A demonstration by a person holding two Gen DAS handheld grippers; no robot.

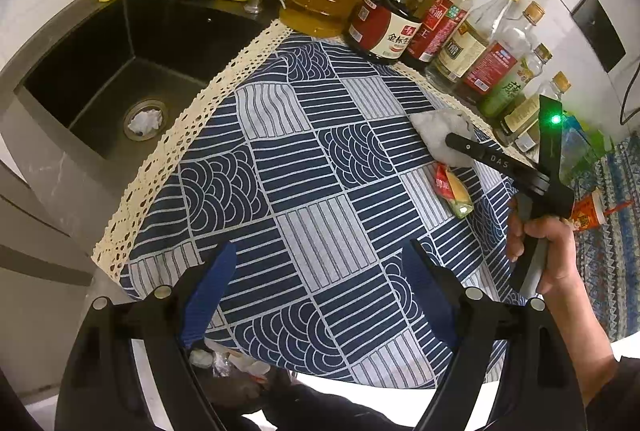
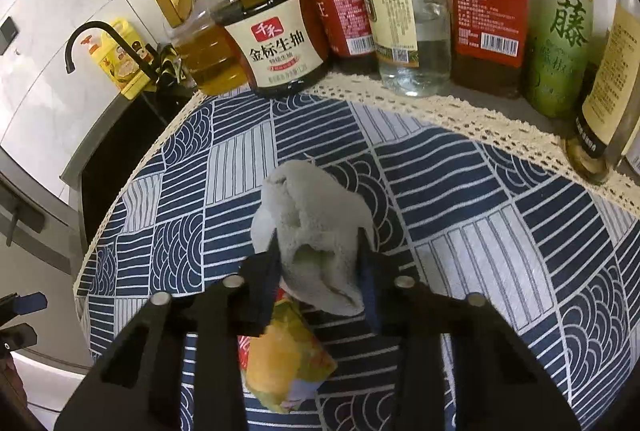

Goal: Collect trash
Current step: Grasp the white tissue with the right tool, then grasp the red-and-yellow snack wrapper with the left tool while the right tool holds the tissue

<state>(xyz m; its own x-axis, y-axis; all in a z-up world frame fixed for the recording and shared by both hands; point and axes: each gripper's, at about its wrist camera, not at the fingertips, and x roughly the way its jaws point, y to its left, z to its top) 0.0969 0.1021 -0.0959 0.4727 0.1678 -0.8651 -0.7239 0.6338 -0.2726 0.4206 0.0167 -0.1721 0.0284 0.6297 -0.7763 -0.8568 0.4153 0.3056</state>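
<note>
The tissue (image 2: 316, 231) is soft and only its near end sits between the right gripper's (image 2: 320, 251) jaws, so it could tear or slip free on lifting. It lies at the centre of the right wrist view, pinched by the jaws, resting on the patterned surface (image 2: 480, 191), with a wrapper (image 2: 288, 367) just below. The left gripper (image 1: 320, 271) hangs spread, holding nothing.
</note>
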